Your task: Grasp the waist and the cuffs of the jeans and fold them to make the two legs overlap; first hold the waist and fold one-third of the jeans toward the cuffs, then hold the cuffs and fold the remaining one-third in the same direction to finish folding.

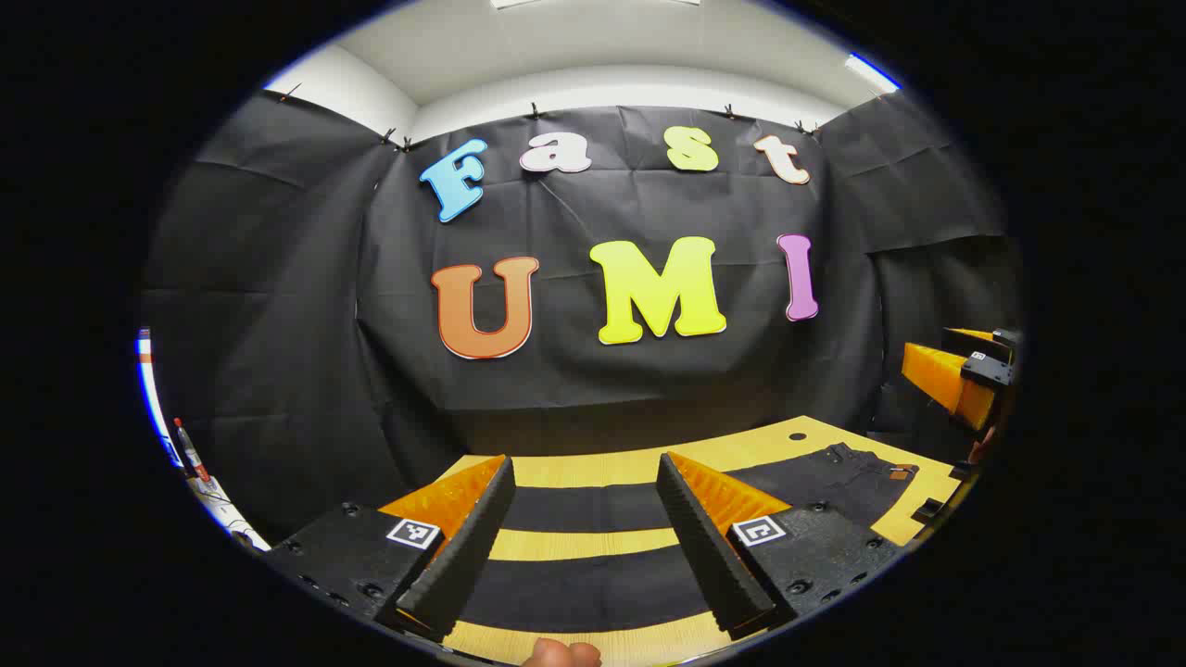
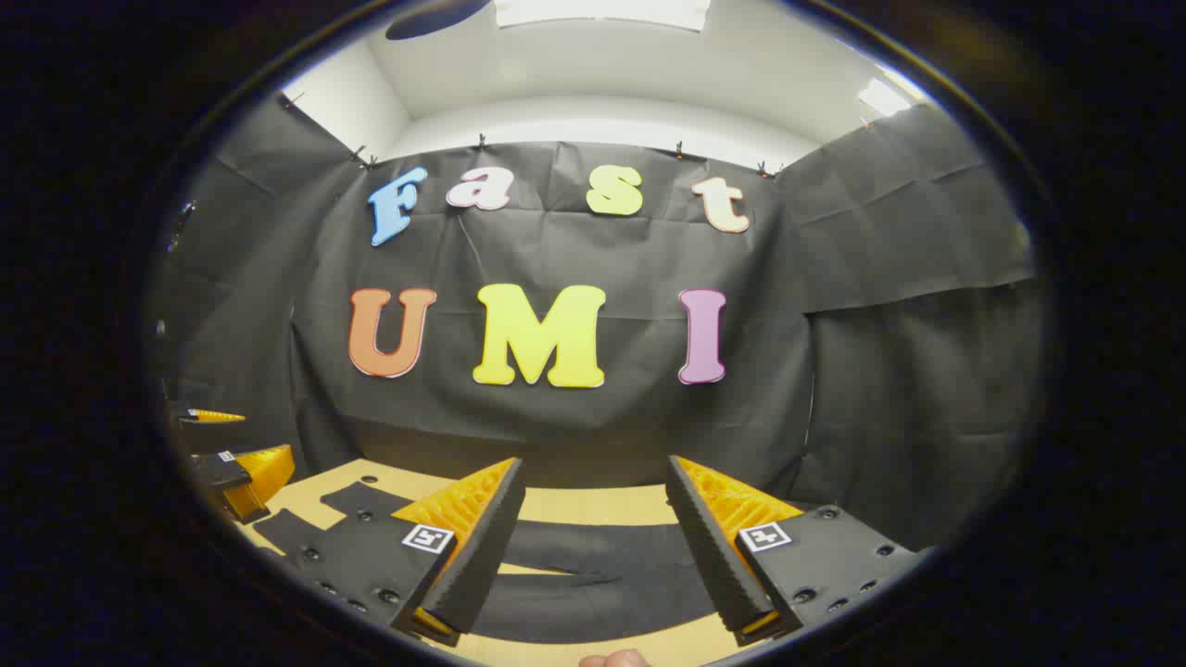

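Observation:
Black jeans (image 1: 593,584) lie flat on the wooden table (image 1: 584,543), the two legs spread apart as dark bands with a strip of wood between them. The waist (image 1: 857,468) with a small brown patch lies to the right. My left gripper (image 1: 584,459) hovers open over the legs with nothing between its fingers. The right gripper (image 1: 964,382) shows at the right edge beyond the waist. In the right gripper view, my right gripper (image 2: 593,460) is open above the dark fabric (image 2: 593,560), and the left gripper (image 2: 236,468) shows at the far left.
A round hole (image 1: 797,435) sits in the table near its far edge. A bottle with a red cap (image 1: 188,451) stands far left, off the table. Black cloth walls close the booth behind and at both sides. A fingertip (image 1: 561,654) shows at the bottom.

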Demonstrator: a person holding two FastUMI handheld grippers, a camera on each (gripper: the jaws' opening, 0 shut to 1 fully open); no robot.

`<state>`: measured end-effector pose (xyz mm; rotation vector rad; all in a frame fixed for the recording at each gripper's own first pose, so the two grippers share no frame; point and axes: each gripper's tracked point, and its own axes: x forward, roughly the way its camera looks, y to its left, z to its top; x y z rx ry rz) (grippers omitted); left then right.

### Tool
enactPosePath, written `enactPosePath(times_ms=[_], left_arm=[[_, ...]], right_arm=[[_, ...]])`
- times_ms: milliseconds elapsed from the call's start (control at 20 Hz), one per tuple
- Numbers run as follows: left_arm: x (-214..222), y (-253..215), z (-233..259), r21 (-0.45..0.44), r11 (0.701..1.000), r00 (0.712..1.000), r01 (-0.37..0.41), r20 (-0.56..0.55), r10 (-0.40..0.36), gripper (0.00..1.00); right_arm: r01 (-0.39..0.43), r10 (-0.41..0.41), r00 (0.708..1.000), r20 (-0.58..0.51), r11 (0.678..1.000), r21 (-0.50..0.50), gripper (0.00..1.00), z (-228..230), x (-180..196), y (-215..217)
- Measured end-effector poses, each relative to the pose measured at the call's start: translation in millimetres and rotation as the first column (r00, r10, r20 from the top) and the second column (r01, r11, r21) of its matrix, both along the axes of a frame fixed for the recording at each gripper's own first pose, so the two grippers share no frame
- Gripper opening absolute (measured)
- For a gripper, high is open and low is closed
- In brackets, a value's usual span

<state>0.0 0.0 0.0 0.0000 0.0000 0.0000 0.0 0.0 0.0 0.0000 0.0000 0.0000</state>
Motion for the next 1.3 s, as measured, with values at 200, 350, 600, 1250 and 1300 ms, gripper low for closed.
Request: enactPosePath(times_ms=[200, 350, 600, 1250, 1300], left_arm=[[2.7, -0.2, 2.3, 0.008, 1.0, 1.0, -0.001, 0.007, 0.001, 0.98], [4.2, -0.4, -0.2, 0.008, 1.0, 1.0, -0.004, 0.004, 0.004, 0.98], [5.3, -0.4, -0.7, 0.009, 1.0, 1.0, -0.014, 0.001, 0.014, 0.98], [0.7, 12.9, -48.4, -0.038, 0.998, 0.988, -0.057, -0.144, 0.051, 0.98], [-0.9, 18.1, -58.7, -0.052, 0.996, 0.982, -0.068, -0.177, 0.058, 0.98]], right_arm=[[-0.005, 0.005, 1.0, -0.01, 1.0, 0.002, 0.93, -3.2, 2.3, 1.0], [-0.007, 0.007, 1.0, -0.016, 1.0, -0.004, 0.93, -4.4, 3.0, 0.9], [-0.005, 0.005, 1.0, -0.021, 1.0, -0.006, 0.94, -6.4, 5.6, -2.4], [-0.016, 0.013, 0.994, -0.105, 0.999, -0.028, 0.93, -37.7, 10.9, -1.5], [-0.012, 0.009, 0.993, -0.122, 0.999, -0.031, 0.95, -45.1, 10.8, -3.4]])
